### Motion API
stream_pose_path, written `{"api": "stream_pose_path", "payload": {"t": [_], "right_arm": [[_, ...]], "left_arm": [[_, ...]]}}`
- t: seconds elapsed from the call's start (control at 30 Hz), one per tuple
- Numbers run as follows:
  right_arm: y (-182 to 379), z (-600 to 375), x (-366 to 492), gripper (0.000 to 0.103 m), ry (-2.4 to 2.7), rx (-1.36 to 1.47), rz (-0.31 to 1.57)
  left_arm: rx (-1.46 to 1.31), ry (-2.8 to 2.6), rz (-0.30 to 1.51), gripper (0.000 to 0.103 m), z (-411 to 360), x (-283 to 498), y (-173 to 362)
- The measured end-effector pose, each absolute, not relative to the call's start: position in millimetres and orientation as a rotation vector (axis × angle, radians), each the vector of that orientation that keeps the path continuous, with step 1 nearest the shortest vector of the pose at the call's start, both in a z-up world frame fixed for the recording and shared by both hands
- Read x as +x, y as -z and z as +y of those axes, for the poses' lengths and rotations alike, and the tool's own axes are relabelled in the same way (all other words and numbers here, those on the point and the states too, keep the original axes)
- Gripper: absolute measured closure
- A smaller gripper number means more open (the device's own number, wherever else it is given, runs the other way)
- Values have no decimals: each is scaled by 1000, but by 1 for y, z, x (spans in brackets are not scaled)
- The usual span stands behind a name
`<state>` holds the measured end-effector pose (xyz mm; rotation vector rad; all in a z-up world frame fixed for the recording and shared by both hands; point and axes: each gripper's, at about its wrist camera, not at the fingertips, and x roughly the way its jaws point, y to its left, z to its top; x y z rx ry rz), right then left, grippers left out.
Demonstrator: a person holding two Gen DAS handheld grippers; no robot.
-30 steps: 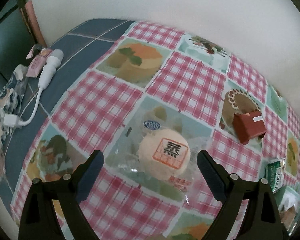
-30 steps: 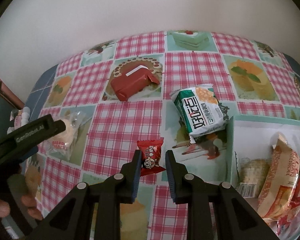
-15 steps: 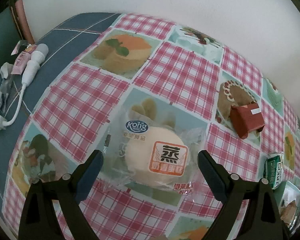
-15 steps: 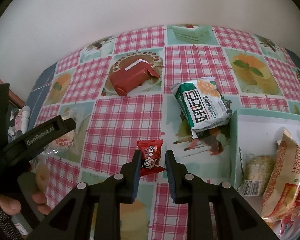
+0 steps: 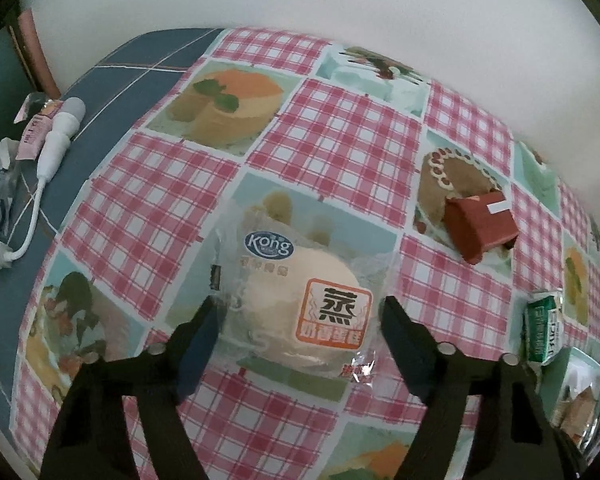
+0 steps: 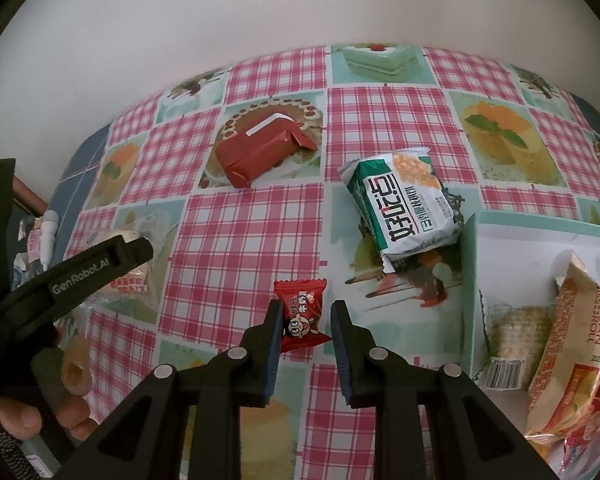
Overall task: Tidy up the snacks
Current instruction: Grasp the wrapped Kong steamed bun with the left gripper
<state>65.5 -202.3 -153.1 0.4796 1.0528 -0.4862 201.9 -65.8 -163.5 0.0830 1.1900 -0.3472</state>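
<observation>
Pink-checked cloth with cake pictures covers the desk (image 6: 240, 240) below a pale wall. Left tool (image 5: 296, 320) is spread wide, its fingers on either side of a clear-wrapped steamed bun (image 5: 300, 308) lying flat on the cloth. Right tool (image 6: 305, 320) is parted too, straddling a small red candy (image 6: 302, 314) without visibly pinching it. Farther off lie a red box (image 6: 260, 156) and a green biscuit pack (image 6: 404, 208), beside a tray (image 6: 470, 264) holding more snacks.

Right tongs (image 6: 305, 322) straddle the red candy (image 6: 302, 310), fingers parted.
</observation>
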Motion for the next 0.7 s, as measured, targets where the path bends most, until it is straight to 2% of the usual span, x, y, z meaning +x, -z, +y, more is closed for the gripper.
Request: {"api": "stream_pose_path", "payload": {"t": [0.13,0.33,0.7], "right_arm": [[153,-202,65,77,487,479,1052],[153,-202,65,77,488,478,1050],[138,-201,61,77,489,464,1031]], "left_arm": [[98,347,1180,32,-69,199,159],[75,348,1194,35,-66,200,160],[56,317,1223,36,-57,196,152]]}}
